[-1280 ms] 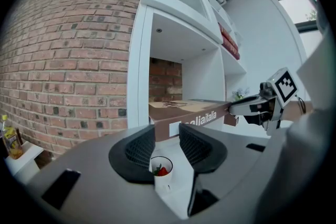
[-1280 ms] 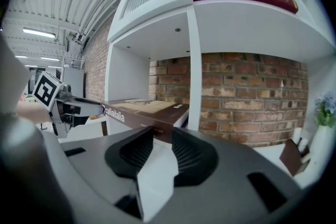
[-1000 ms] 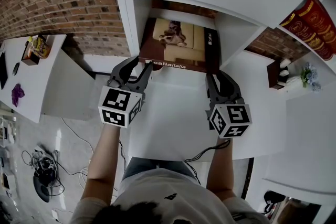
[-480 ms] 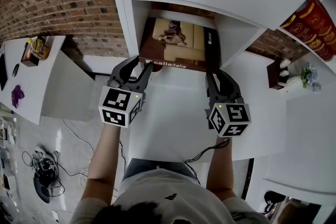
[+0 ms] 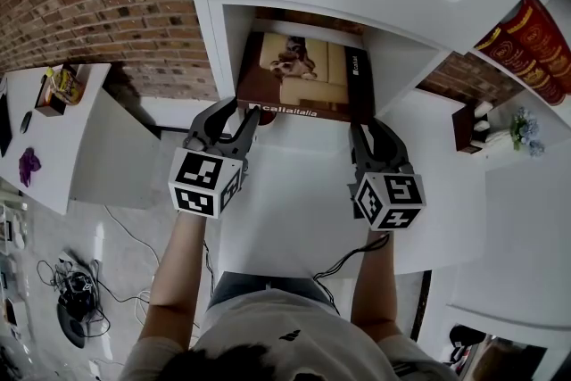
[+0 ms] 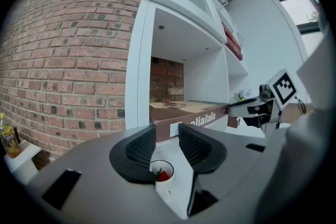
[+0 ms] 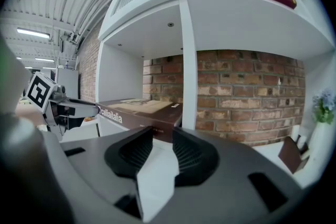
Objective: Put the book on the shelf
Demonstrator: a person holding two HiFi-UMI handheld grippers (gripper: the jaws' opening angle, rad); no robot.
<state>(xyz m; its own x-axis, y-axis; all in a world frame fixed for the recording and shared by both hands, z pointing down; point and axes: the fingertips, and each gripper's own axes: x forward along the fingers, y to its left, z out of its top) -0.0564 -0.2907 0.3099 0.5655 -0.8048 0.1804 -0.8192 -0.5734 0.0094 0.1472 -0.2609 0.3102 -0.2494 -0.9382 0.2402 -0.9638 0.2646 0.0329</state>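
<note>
Hardly anything has shifted. The book (image 5: 303,76) lies flat inside the shelf (image 5: 212,40) at upper centre. The left gripper (image 5: 244,108) and right gripper (image 5: 368,130) sit at its near edge with jaws released, so placement looks finished.

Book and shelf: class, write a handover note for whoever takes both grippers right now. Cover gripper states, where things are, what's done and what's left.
Left gripper: open, jaws just closed slightly, gripping nothing. The near left corner of the book is just ahead of its tips.
Right gripper: open, empty, at the near right corner.
The book lies flat in the shelf, its near edge sticking out.
Done: book placed.
Left: probably push it fully in, then withdraw.
</note>
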